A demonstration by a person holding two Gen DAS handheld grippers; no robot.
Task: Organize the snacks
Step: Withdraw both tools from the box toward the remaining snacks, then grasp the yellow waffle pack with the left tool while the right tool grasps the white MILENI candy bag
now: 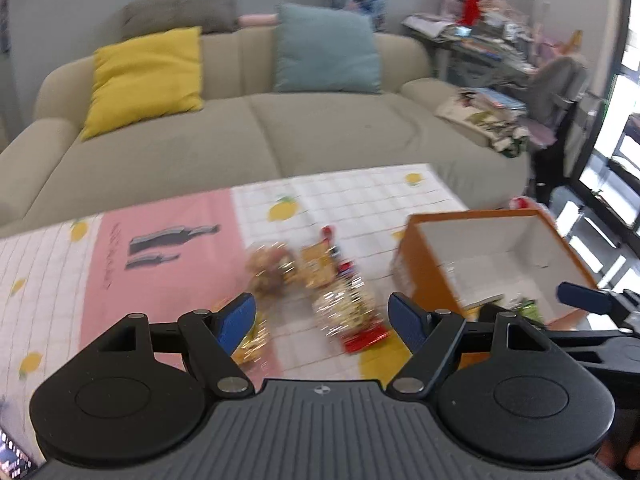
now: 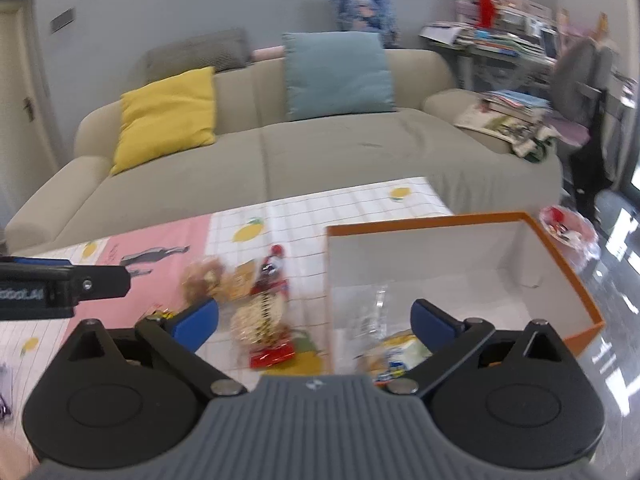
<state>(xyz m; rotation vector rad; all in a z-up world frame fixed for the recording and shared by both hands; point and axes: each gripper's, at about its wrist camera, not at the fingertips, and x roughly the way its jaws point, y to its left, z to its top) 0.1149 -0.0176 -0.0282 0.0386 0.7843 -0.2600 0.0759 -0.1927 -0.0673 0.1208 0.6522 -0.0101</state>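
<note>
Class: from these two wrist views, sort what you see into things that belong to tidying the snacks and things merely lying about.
Belongs to the job:
- snack packets on the table
- orange box, a packet already inside
- left tool and right tool, both open

Just lying about:
- yellow cushion
- blue cushion
- stacked books

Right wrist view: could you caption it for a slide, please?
Open right gripper above the orange box, snack packets beside it.

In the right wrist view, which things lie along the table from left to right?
Pink panel of the tablecloth → clear bag of brown snacks → red-ended packet of pale snacks → orange cardboard box with white inside.
</note>
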